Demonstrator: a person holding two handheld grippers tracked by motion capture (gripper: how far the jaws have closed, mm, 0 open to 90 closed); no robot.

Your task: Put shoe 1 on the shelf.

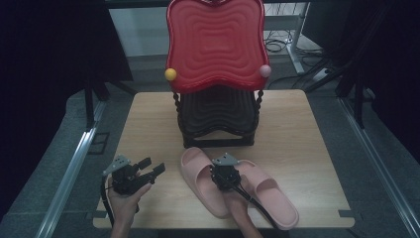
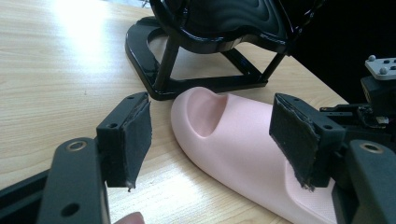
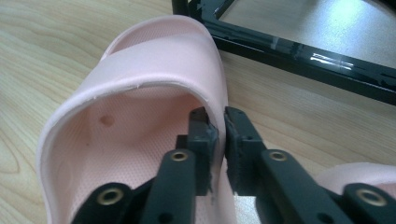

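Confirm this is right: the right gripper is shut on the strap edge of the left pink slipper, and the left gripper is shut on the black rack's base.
One part is wrong. The left gripper is open and holds nothing, as the left gripper view shows: its pads stand wide apart above the table, short of the black rack. The right gripper is indeed shut on the strap edge of the left pink slipper.

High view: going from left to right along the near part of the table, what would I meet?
Left gripper, fingers open over bare table → left pink slipper, with the right gripper shut on its strap → right pink slipper. The red and black rack stands farther back.
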